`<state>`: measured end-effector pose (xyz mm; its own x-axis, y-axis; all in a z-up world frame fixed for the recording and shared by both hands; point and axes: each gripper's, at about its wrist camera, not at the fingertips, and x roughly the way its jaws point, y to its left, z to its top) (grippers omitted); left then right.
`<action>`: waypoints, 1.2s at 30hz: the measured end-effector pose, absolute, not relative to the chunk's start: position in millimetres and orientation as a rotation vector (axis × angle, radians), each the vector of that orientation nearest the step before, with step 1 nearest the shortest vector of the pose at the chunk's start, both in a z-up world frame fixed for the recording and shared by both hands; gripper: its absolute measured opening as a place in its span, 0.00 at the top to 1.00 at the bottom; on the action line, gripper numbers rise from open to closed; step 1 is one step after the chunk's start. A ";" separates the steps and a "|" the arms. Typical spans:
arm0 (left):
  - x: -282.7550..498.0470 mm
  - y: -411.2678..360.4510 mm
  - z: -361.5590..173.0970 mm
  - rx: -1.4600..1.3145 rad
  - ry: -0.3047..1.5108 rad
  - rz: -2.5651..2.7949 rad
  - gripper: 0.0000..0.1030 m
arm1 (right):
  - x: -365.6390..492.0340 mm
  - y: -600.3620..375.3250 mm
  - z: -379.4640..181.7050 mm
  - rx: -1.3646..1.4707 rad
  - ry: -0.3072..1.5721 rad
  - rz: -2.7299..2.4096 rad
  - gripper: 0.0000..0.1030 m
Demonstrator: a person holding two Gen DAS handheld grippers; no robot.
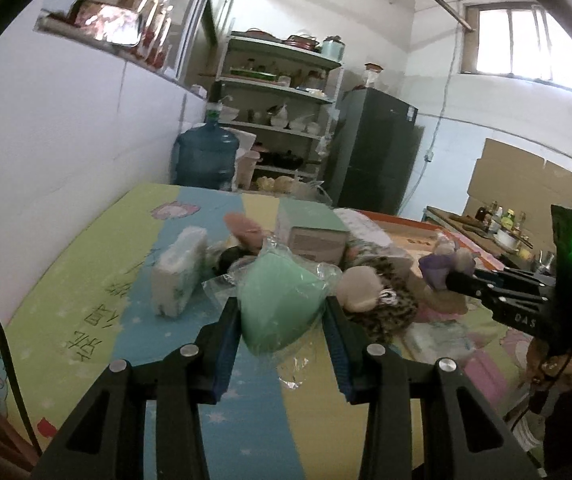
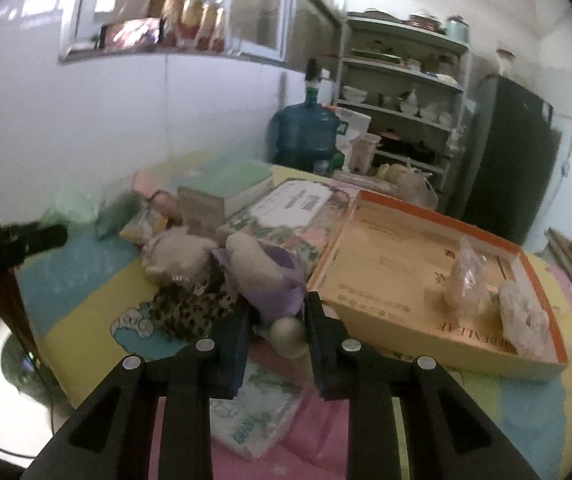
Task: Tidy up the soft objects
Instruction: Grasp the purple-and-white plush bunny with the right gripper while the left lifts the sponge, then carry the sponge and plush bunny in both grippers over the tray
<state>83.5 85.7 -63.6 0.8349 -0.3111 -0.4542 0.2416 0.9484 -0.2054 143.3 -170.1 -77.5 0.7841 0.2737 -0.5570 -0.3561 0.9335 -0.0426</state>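
Right, nearest first: my left gripper (image 1: pixel 282 320) is clamped on a mint-green soft pad in a clear wrapper (image 1: pixel 282 304). My right gripper (image 2: pixel 276 324) is narrow, its pads pinching the purple-and-cream plush toy (image 2: pixel 262 276) at the pile's near edge. At two o'clock from it sits the open orange-rimmed box (image 2: pixel 438 280), two bagged items (image 2: pixel 470 280) inside. Beyond, at eleven o'clock, a green box (image 2: pixel 226 188). Risks: the slick wrapper sliding out; the plush dragging the leopard-print toy (image 2: pixel 190 312) touching it.
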 end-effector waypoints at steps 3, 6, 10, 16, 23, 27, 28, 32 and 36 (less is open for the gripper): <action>81.0 75.5 -57.6 -0.133 0.498 -0.310 0.60 | 134.2 -179.8 -70.8 -0.082 0.549 0.349 0.75; 81.2 63.5 -51.1 -0.122 0.490 -0.327 0.60 | 126.0 -189.6 -64.3 -0.044 0.524 0.345 0.75; 81.1 45.9 -42.9 -0.108 0.481 -0.360 0.60 | 115.9 -203.7 -54.8 -0.016 0.485 0.323 0.75; 87.3 12.9 -30.9 -0.087 0.471 -0.413 0.60 | 104.1 -226.7 -42.6 0.011 0.443 0.279 0.75; 97.7 -26.7 -22.1 -0.090 0.484 -0.469 0.60 | 94.2 -259.7 -29.5 0.034 0.409 0.219 0.75; 107.5 -47.3 -17.3 -0.099 0.492 -0.498 0.60 | 91.2 -277.8 -22.9 0.046 0.394 0.193 0.75; 110.2 -50.9 -16.8 -0.102 0.496 -0.503 0.60 | 90.8 -283.0 -20.8 0.050 0.391 0.188 0.75; 122.7 -68.8 -14.2 -0.107 0.516 -0.531 0.60 | 92.0 -297.0 -13.6 0.049 0.381 0.165 0.75; 138.6 -84.2 -9.6 -0.122 0.527 -0.544 0.60 | 99.2 -310.1 -4.6 0.053 0.372 0.155 0.74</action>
<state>138.6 -84.2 -9.6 0.7270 -0.5226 -0.4455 0.4616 0.8522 -0.2464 99.2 -310.1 -4.6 0.9197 0.1607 -0.3582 -0.1413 0.9867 0.0798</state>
